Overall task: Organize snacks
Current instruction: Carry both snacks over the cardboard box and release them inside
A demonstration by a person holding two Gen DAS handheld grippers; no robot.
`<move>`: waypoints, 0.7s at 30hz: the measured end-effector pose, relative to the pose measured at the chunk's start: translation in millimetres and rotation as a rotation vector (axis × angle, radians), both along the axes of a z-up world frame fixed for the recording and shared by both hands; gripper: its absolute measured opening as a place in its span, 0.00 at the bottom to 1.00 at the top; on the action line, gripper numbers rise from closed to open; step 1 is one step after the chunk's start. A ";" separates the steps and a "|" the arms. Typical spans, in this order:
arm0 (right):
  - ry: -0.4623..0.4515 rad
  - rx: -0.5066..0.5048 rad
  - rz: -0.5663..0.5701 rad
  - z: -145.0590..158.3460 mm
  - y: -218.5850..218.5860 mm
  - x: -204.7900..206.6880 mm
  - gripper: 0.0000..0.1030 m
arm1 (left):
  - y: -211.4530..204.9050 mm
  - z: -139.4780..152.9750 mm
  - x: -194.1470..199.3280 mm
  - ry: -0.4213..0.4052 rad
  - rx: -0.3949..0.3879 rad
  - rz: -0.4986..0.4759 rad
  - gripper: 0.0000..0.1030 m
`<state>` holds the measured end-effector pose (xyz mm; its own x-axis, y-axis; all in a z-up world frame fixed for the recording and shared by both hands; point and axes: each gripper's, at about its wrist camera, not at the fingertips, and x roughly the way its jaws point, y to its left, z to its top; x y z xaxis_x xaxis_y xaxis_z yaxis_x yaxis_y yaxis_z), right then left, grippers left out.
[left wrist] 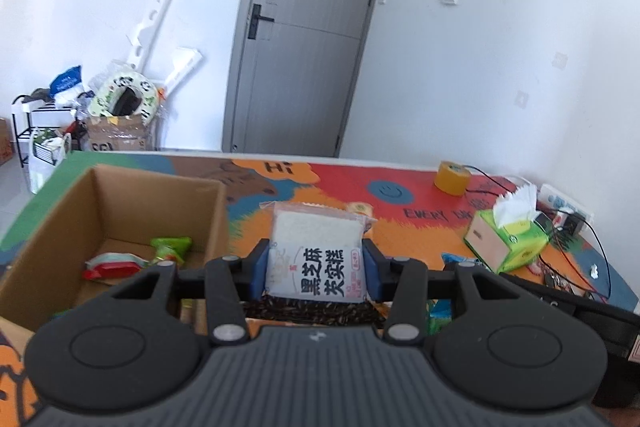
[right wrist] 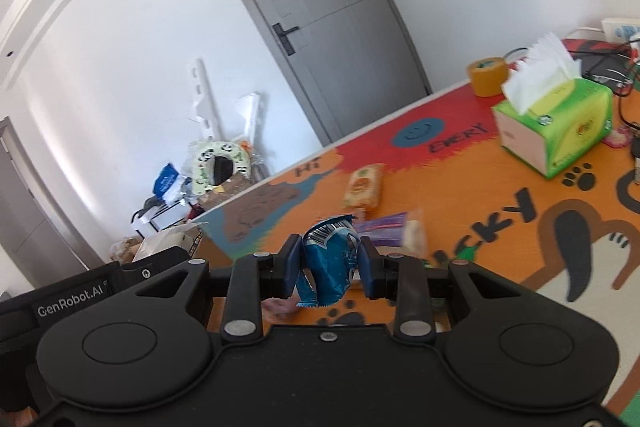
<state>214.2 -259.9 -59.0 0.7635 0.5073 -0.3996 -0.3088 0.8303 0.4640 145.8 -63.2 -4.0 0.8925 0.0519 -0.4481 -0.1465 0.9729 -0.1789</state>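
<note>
Right up close, the left gripper (left wrist: 316,267) is pinching a white snack pack (left wrist: 316,259) with big black letters on it. Its blue pads press on both sides of the pack, and the pack stands up tall between them. Under the pack lies a dark bag (left wrist: 312,311) with small stripes, maybe seeds.

The right gripper (right wrist: 330,263) is pinching a crinkly blue snack bag (right wrist: 330,259). It is squeezed in the middle and lifted above the table mat (right wrist: 460,195).

I think both snacks are picked up and are on their way to the cardboard box (left wrist: 52,227). From the left gripper, the box sits at about ten o'clock. It is open on top. Inside are a red and white pack (left wrist: 112,265) and a green pack (left wrist: 172,247).

Next, the left gripper should swing over the near wall of the box, go a bit lower, then let go. The box wall is tall, so the pack must stay high enough to clear it. The right gripper has farther to go and should wait its turn so the two do not bump.

More snacks lie on the mat. An orange pack (right wrist: 362,187) is at twelve o'clock from the right gripper, and a purple pack (right wrist: 384,227) is just beside the blue bag at one o'clock. A green tissue box (right wrist: 560,131) and a tape roll (right wrist: 486,75) sit at two o'clock, well apart, with loose black wires (left wrist: 592,239) nearby to stay away from.
</note>
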 end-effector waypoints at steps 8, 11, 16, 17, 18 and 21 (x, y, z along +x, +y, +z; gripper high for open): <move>-0.042 0.001 0.051 16.8 33.0 -12.2 0.30 | 31.6 10.1 -18.9 -0.029 -0.003 0.055 0.44; -0.045 -0.006 0.070 19.5 46.3 -14.7 0.30 | 48.9 9.2 -26.8 -0.031 -0.013 0.079 0.44; -0.054 -0.017 0.107 23.1 69.0 -18.0 0.30 | 75.4 4.6 -35.5 -0.025 -0.033 0.120 0.44; -0.057 -0.018 0.117 23.7 73.5 -18.6 0.30 | 81.1 3.2 -36.8 -0.023 -0.038 0.130 0.44; -0.059 -0.020 0.126 24.7 77.6 -19.1 0.30 | 86.8 2.0 -38.5 -0.021 -0.043 0.139 0.44; -0.063 -0.025 0.149 26.6 90.7 -20.6 0.30 | 102.3 0.1 -42.2 -0.015 -0.051 0.161 0.44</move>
<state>193.5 -169.2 -32.4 0.7043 0.6076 -0.3671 -0.4577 0.7840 0.4193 103.6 39.1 -3.9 0.8810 0.1720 -0.4407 -0.2965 0.9267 -0.2310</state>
